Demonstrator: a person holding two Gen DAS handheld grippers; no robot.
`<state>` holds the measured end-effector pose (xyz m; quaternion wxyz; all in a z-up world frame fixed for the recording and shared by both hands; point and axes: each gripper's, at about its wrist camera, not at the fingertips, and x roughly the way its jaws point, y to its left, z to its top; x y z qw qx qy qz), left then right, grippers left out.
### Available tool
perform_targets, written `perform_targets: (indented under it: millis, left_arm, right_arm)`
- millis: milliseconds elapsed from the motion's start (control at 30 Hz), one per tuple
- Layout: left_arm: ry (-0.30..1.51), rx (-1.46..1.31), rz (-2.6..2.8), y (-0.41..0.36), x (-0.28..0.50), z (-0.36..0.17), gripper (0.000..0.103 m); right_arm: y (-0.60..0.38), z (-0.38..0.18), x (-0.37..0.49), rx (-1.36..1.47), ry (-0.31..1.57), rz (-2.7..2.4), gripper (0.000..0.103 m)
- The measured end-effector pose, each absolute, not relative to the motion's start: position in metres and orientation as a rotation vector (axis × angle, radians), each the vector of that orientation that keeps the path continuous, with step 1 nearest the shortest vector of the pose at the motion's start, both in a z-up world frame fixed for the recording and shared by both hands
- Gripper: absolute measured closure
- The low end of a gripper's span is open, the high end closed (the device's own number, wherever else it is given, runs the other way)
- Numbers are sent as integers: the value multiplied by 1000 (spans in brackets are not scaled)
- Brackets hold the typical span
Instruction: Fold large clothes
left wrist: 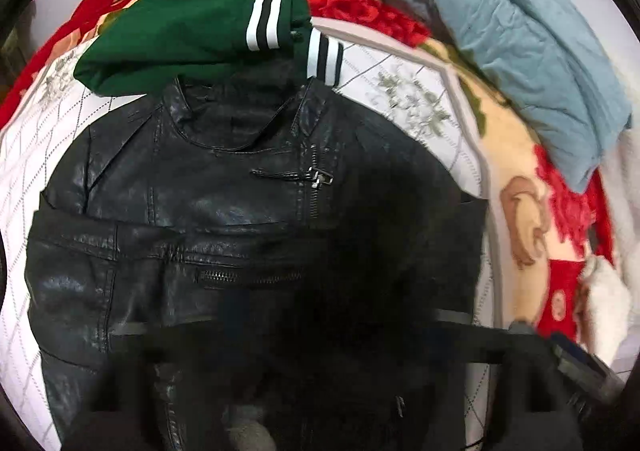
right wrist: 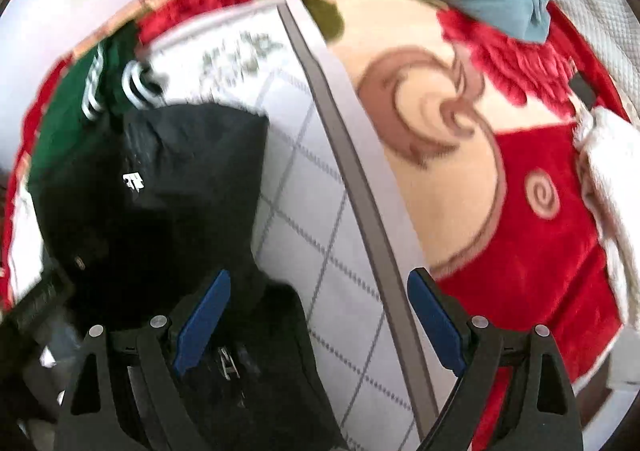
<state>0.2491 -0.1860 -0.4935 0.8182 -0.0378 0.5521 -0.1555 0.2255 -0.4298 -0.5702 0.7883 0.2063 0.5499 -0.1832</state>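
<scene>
A black leather jacket lies front up on a white quilted sheet, collar at the far end, sleeves folded across its body. It also shows in the right wrist view at the left. My left gripper sits low over the jacket's hem; its fingers are dark and blurred against the jacket, so their state is unclear. My right gripper is open, blue pads wide apart, over the jacket's right edge and the sheet. It holds nothing.
A folded green jacket with white stripes lies just beyond the black jacket's collar. A pale blue garment pile lies at the far right. A red and cream patterned blanket lies under the sheet. A white cloth lies at the right edge.
</scene>
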Motion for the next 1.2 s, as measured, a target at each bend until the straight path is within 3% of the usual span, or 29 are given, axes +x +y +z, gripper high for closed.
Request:
perform_targets:
  millis: [333,467,567,633,700,933,1100,1167,1200]
  left_arm:
    - [1110,-92,-125,-102,210,-442,12]
    - [1193,-57,88,-44,213,-475,12]
    - [1232,-12,208,-17,219,-510,12]
    - [1253,14,262,-3,220,-526,12]
    - [1279,-24,282,11,219,-534,12]
    - [1283,38,239,9,176,-519,12]
    - [1357,98,261,11,161,-545,12]
    - [1373,90,295,19,164,-553,12]
    - [1373,82,311,23,168,-554,12]
  right_arm:
    - [-428,-552,261,588,1139,-193,11]
    - [-405,-561,287,543,1210,-111,11]
    - [-378,-601,312,456,1370,-55,12]
    - [-362,-634,319,344,1479,-70,22]
    - [-361,-654,317,359,1526,-82,22]
    - [-384,-615,278,458,1448,-59,22]
    - [-379,-631,253,416,1530,-1,22]
    - [-372,-647,256,388,1565,32,28]
    - [-364,-655,259,372,1578,40,38]
